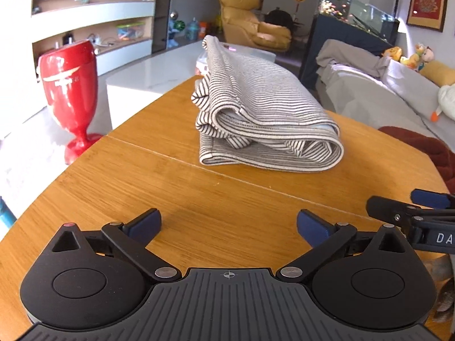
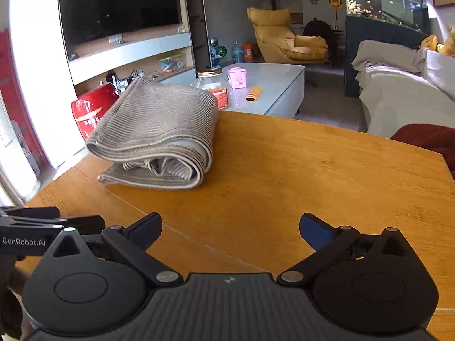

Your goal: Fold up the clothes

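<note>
We see the shirt (image 1: pixel 256 108) folded on the table (image 1: pixel 170 199), well ahead of both jaws; left gripper (image 1: pixel 229 224) and right gripper (image 2: pixel 230 227) spread, empty. Shirt lies ahead-left of our right jaws, straight ahead of left; long axis runs away from us; neither looks clearly nearer.

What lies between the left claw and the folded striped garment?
Only bare wooden table, crossed by a thin seam, separates the left claw from the striped garment, as the left wrist view shows.
</note>
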